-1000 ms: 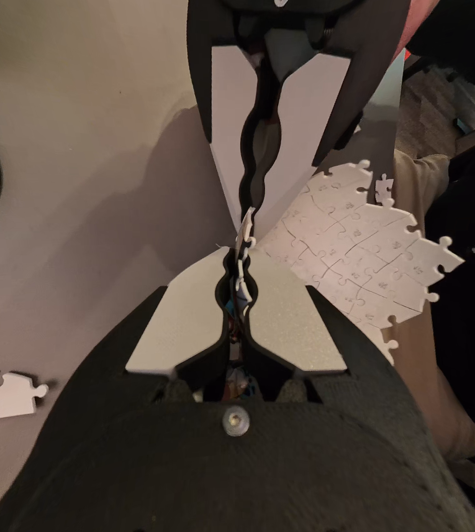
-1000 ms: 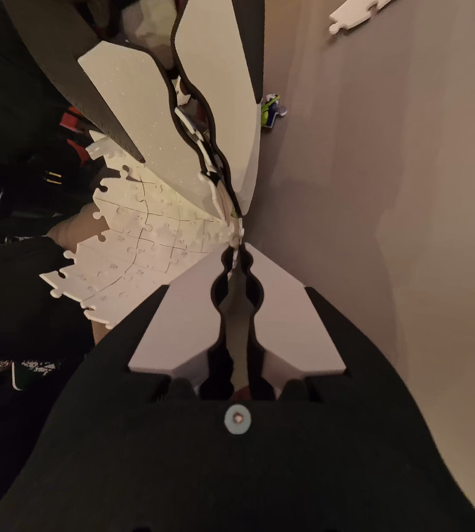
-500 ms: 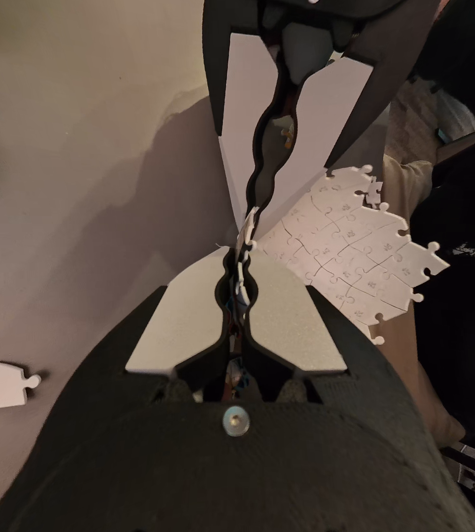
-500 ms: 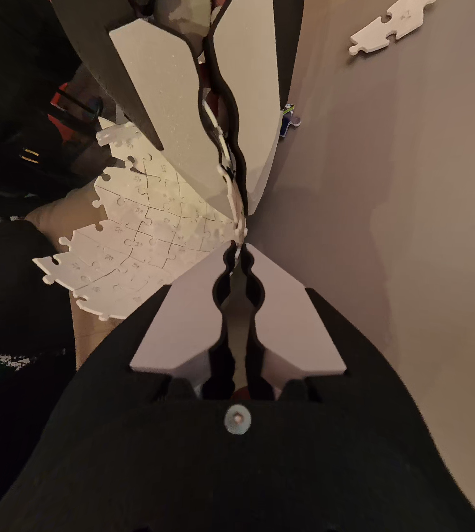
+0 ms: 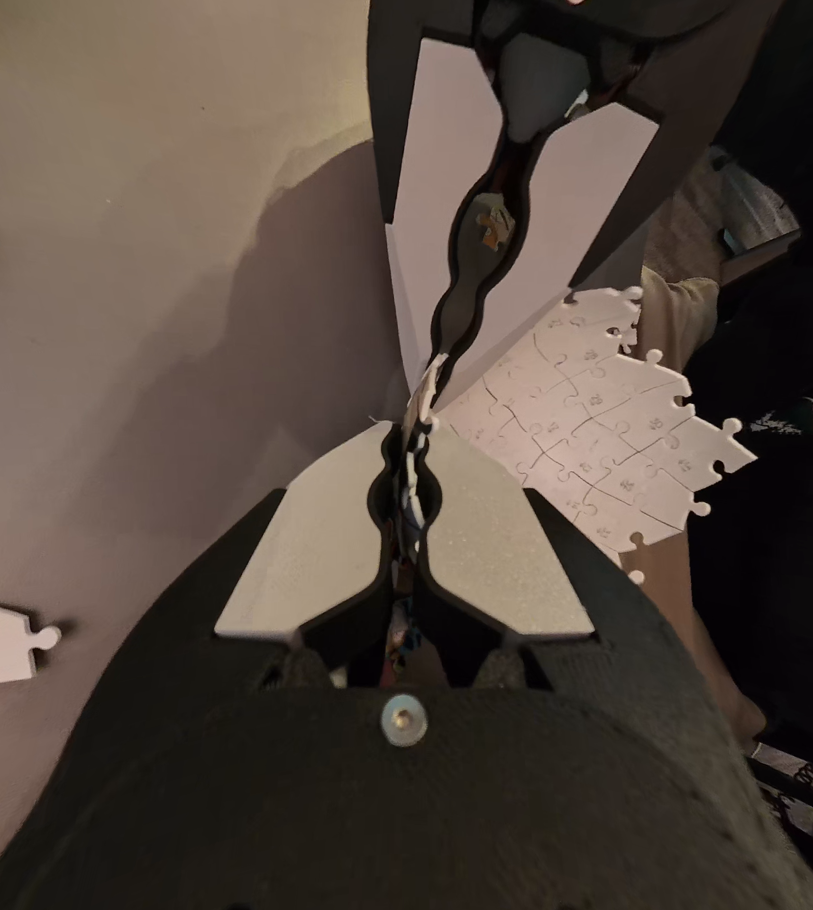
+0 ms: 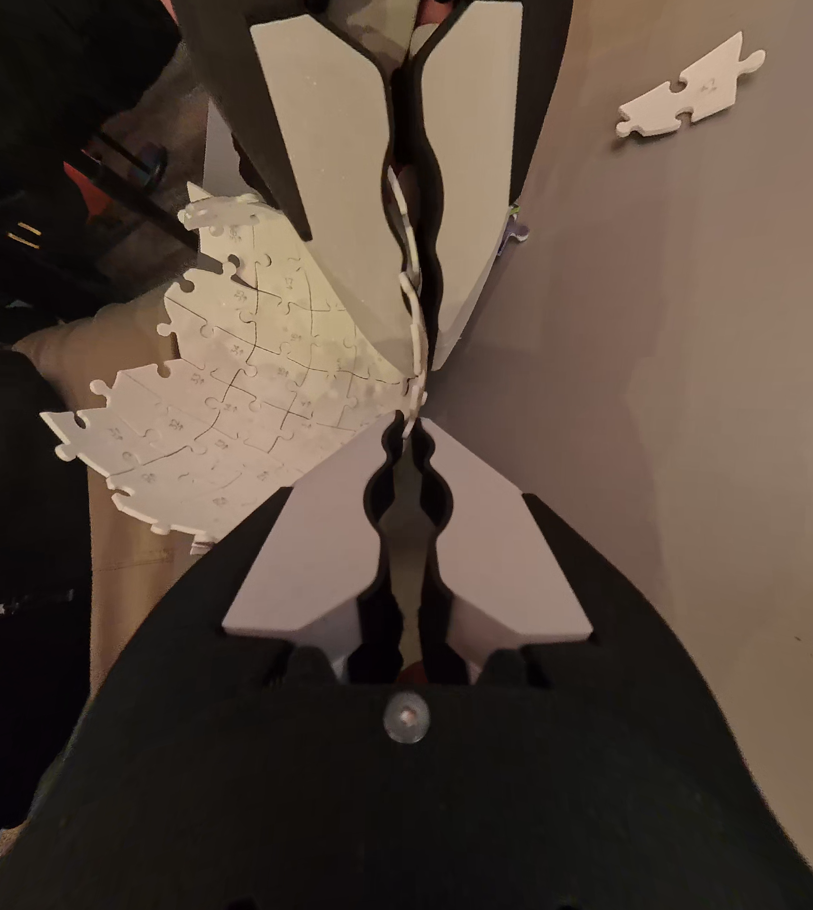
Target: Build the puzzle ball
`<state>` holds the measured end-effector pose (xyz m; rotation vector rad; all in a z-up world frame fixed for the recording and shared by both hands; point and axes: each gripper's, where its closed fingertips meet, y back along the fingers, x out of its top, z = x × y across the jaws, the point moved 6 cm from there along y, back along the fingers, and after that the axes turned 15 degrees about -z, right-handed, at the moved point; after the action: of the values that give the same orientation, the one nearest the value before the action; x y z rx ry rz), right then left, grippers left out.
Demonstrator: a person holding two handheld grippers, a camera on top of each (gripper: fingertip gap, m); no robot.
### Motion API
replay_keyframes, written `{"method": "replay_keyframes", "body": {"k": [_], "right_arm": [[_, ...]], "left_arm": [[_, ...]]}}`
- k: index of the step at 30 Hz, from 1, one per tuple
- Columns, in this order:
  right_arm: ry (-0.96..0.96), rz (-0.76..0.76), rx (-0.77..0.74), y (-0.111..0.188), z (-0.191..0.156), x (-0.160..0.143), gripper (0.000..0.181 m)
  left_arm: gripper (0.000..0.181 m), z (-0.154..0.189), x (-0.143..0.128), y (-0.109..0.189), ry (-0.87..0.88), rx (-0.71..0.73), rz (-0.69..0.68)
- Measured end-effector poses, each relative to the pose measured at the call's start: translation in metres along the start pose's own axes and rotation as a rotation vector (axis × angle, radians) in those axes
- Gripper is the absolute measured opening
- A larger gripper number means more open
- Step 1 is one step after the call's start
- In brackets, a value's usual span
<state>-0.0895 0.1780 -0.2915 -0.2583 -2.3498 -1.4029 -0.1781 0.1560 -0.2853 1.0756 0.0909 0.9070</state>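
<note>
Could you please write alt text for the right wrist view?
Two grippers meet tip to tip over a grey table, each pinching the edge of a curved white puzzle ball section: the right gripper from below, the left gripper from above. A loose pair of joined white puzzle pieces lies at the upper right.

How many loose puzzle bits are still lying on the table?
3: a white joined pair far right, a small coloured piece beside the left gripper's fingers, and another coloured piece. More may be hidden.
</note>
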Motion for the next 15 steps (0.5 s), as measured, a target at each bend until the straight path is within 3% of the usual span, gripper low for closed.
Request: {"method": "replay_keyframes", "body": {"k": [15], "right_arm": [[0.058, -0.008, -0.041, -0.0021, -0.0023, 0.0012, 0.001]], "left_arm": [[0.003, 0.0016, -0.0003, -0.0001, 0.018, 0.007, -0.047]]}}
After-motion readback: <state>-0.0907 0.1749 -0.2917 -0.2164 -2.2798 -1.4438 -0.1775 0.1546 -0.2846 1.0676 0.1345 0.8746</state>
